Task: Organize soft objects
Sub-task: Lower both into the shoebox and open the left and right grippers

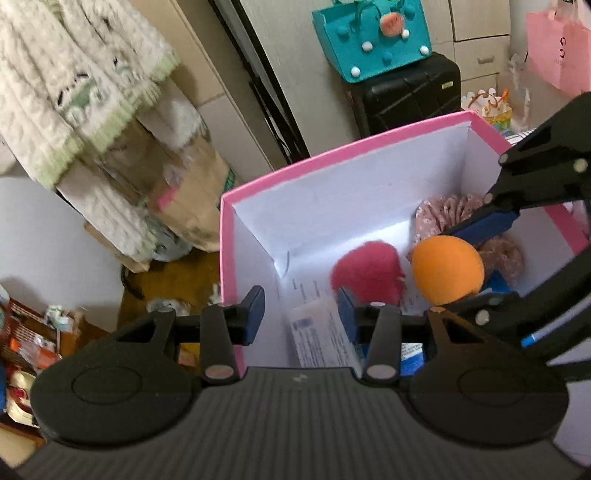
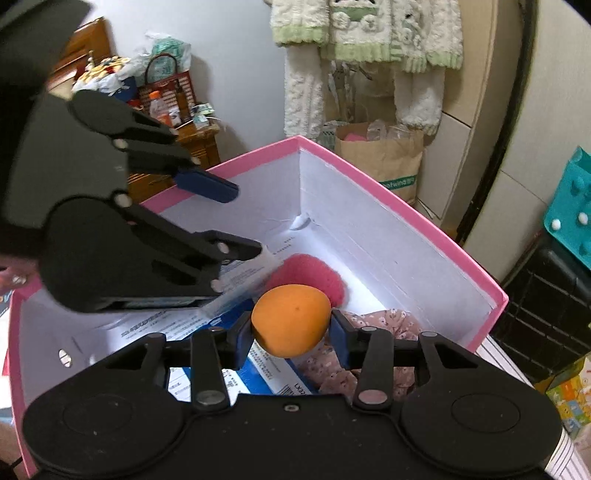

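The right gripper [image 2: 291, 328] pinches the orange ball [image 2: 291, 320] above the pink box [image 2: 406, 210], the left gripper [image 1: 301, 312] spread empty beside it; an early release could bounce it out.

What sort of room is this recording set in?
Probably a lived-in bedroom or storage corner at home: a knitted sweater hanging up, a black suitcase, and paper bags on the floor.

left gripper [image 1: 301, 314] jaws apart, unladen; right gripper [image 2: 291, 328] clamped, loaded
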Demonstrator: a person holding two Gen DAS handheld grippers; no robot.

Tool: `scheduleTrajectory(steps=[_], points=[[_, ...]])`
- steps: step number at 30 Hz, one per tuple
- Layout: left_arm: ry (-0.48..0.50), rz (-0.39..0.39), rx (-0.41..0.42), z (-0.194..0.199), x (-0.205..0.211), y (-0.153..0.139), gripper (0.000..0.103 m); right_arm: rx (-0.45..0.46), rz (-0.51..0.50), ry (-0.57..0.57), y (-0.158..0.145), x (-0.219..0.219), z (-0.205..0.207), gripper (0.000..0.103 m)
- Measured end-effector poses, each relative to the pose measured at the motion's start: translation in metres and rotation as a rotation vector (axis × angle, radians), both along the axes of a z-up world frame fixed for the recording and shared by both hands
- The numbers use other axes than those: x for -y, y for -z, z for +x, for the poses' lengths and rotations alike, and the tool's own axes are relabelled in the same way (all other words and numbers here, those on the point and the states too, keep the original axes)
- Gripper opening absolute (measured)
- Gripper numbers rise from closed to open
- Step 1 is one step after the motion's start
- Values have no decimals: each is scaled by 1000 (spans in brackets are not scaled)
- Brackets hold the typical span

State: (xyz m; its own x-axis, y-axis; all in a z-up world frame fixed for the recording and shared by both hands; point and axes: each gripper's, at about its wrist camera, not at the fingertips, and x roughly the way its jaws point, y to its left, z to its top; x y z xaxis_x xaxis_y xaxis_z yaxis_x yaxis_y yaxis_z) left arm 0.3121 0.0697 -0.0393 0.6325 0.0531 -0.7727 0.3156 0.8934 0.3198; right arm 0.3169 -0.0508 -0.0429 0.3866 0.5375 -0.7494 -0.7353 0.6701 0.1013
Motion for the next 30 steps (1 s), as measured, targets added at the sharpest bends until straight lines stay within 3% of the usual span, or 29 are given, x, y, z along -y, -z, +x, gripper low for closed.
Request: scheduleTrajectory(steps=[6,16,23,30], points=[[6,-54,34,-14,-6,-11,44,9,43,38,-10,9,-4,57],[23,-66,57,-50,-18,-30,55,6,104,85,-35,32,-34,58],[31,-148,-6,-72,-27,-50,57,9,133,98,-60,51,-71,58],[62,-166,-12,-109,-22,-77,61,52,145,84,-87,64,-114,58]])
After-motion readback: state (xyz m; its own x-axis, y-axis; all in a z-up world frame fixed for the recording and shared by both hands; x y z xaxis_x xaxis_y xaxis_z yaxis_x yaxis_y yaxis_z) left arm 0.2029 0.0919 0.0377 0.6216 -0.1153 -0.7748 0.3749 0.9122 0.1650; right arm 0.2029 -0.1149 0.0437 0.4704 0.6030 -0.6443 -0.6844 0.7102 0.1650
